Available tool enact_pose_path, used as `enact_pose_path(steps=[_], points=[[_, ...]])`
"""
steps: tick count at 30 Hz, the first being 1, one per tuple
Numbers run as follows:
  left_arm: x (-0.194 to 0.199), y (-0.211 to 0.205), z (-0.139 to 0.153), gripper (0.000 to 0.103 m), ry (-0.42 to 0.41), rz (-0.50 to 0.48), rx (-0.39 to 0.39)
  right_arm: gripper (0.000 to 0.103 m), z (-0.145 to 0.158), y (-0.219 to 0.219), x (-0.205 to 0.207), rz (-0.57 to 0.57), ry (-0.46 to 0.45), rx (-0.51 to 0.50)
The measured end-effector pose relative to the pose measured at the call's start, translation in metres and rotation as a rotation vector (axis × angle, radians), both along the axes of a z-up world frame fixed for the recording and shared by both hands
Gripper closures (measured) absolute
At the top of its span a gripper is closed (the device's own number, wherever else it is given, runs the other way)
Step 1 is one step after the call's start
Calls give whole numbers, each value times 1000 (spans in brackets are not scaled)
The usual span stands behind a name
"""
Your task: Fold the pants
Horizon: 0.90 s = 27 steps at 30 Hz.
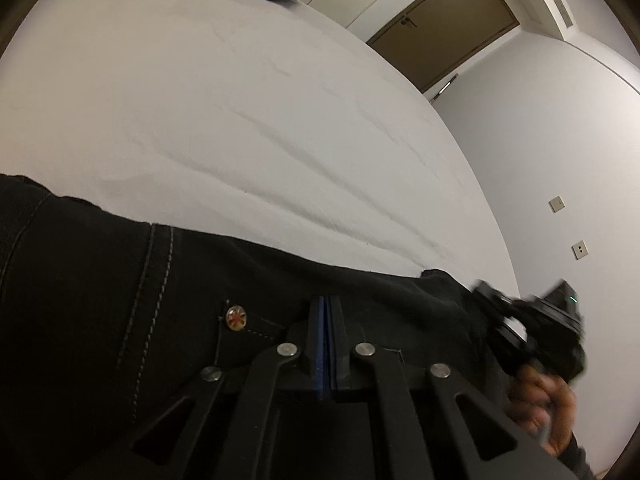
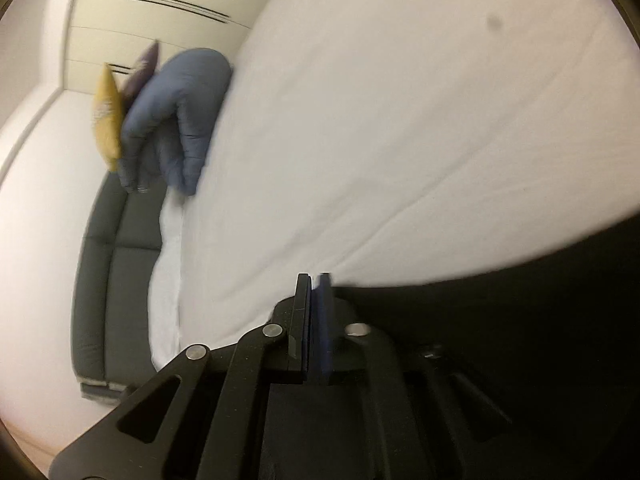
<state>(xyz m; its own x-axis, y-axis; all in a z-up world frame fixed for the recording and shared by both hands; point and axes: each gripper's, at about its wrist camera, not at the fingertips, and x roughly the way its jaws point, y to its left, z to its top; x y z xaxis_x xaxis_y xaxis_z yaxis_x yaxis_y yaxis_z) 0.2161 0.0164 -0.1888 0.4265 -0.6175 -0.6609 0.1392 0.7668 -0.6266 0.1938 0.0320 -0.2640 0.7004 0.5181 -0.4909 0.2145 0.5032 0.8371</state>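
Black jeans (image 1: 100,288) with grey stitching and a round metal rivet (image 1: 235,317) lie across the white bed (image 1: 240,120). My left gripper (image 1: 325,300) is shut on the jeans' upper edge near the rivet. In the left wrist view my right gripper (image 1: 532,320) appears blurred at the right end of the same edge, held by a hand (image 1: 544,408). In the right wrist view my right gripper (image 2: 316,280) is shut on the black jeans (image 2: 500,320), whose cloth fills the lower right. The view is blurred.
A blue-grey quilted duvet (image 2: 176,120) is bunched at the bed's head, with a yellow cushion (image 2: 107,116) and a purple one (image 2: 142,68) behind it. A grey padded headboard (image 2: 116,264) runs alongside. A brown door (image 1: 444,24) and white wall stand beyond the bed.
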Motion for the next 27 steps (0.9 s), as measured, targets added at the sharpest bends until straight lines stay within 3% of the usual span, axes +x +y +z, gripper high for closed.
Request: enact_pose_path(steps=[2, 3, 4, 5, 6, 7, 9, 12, 15, 19, 22, 23, 24, 27], points=[[2, -15, 5, 92, -3, 7, 10, 96, 25, -49, -53, 99, -49, 49], [-1, -18, 9, 81, -11, 3, 9, 96, 27, -39, -63, 159, -53, 42], [-3, -18, 13, 74, -19, -1, 15, 96, 24, -37, -74, 210, -42, 11], [-6, -24, 17, 72, -25, -7, 25, 96, 13, -62, -96, 231, -20, -24], [-10, -30, 19, 70, -27, -12, 35, 98, 5, -62, -99, 224, 7, -37], [-11, -34, 21, 70, -26, -13, 41, 103, -10, -78, -111, 171, 46, -11], [-20, -40, 24, 70, -24, -18, 40, 103, -23, -107, -134, 54, 21, 91], [-28, -51, 26, 70, -14, -30, 51, 103, -24, -163, -182, -89, 9, 24], [-35, -64, 31, 70, -14, -59, 49, 103, -26, -244, -239, -282, -8, 35], [-43, -78, 36, 70, -18, -92, 54, 103, -13, -346, -317, -519, -10, -27], [-49, -93, 41, 70, -30, -121, 56, 103, -7, -398, -372, -692, -3, -6], [-51, -95, 42, 70, -32, -129, 54, 95, 6, -404, -381, -719, -15, -29], [-53, -102, 43, 70, -33, -141, 50, 95, 19, -403, -381, -700, -38, -56], [-58, -127, 44, 70, -25, -180, 44, 95, 33, -384, -353, -508, -87, -42]])
